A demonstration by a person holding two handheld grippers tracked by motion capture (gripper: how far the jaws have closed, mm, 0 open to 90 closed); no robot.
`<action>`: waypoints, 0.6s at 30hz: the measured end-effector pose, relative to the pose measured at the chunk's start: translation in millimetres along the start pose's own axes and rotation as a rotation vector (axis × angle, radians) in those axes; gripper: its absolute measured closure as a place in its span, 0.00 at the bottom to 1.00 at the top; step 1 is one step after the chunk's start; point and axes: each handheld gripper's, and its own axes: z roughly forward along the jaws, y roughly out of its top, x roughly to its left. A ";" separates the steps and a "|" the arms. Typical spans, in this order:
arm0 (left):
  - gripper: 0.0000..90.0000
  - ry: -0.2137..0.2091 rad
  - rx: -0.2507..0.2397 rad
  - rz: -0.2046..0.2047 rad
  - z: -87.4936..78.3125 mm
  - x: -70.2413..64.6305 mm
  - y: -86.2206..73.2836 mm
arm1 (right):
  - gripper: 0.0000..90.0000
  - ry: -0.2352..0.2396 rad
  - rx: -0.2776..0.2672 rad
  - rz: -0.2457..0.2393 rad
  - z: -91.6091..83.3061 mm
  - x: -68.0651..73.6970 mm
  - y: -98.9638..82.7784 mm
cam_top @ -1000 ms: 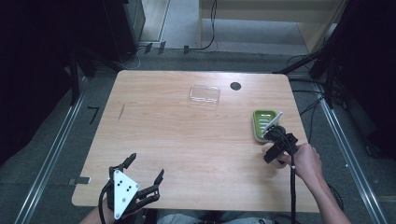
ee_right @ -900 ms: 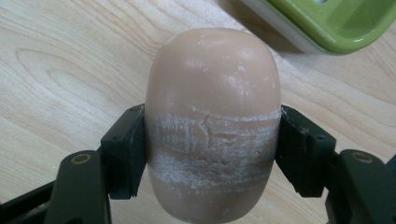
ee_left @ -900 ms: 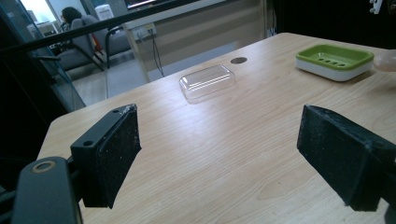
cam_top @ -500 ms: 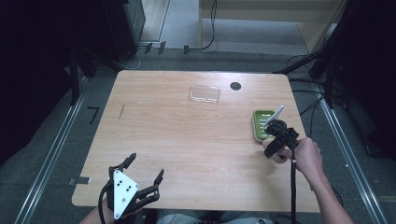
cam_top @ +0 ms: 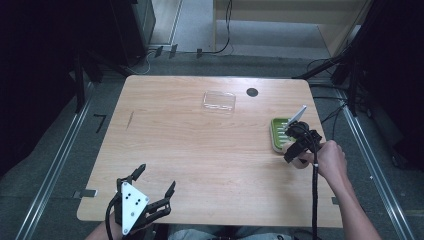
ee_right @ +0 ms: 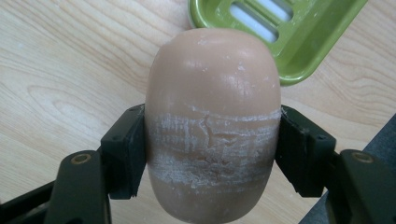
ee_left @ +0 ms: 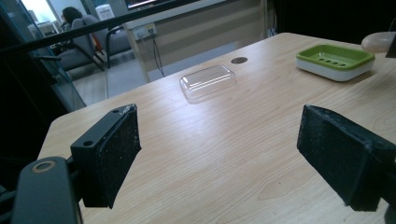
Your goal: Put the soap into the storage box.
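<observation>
- We see the right gripper (ee_right: 212,154) clamped on a pinkish-tan soap bar (ee_right: 213,121), its black jaws pressing the bar's two sides across a scuffed white band.
- In the high view, we find that gripper (cam_top: 296,146) at the right side of the wooden table (cam_top: 200,150), just at the near edge of the green soap dish (cam_top: 278,132).
- The soap is above the tabletop, beside the dish and not in it.
- We see the left gripper (cam_top: 150,192) at the near left edge of the table, its jaws wide apart with nothing between them.
- A clear plastic lid (ee_left: 208,81) lies on the far middle of the table, well apart from the dish (ee_left: 335,60).
- A small dark disc (cam_top: 252,92) sits just right of the lid.
</observation>
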 end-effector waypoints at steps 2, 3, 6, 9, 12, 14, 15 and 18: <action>0.15 0.000 -0.001 -0.001 0.0 0.1 0.0 | 0.37 0.001 -0.006 0.002 -1.4 -1.7 2.4; 0.15 0.001 -0.001 -0.002 0.1 0.1 -0.1 | 0.37 -0.005 -0.004 0.001 -1.9 -2.0 3.7; 0.15 0.000 -0.002 -0.002 0.1 0.2 -0.1 | 0.37 -0.002 -0.003 0.007 -2.6 -2.6 7.3; 0.15 0.001 -0.001 -0.002 0.1 0.1 -0.1 | 0.37 -0.010 -0.004 0.005 -2.9 -4.1 10.7; 0.15 0.000 -0.001 -0.001 0.0 0.2 -0.1 | 0.37 -0.008 -0.006 0.017 -5.2 -6.2 13.6; 0.15 0.000 -0.002 -0.002 0.1 0.2 -0.2 | 0.37 -0.020 -0.007 0.017 -6.3 -7.3 15.2; 0.15 0.000 -0.002 0.000 0.1 0.4 -0.1 | 0.37 -0.018 -0.007 0.018 -7.0 -8.2 16.0; 0.15 0.000 -0.002 0.000 0.1 0.3 -0.1 | 0.37 -0.011 -0.012 0.025 -8.4 -10.4 18.3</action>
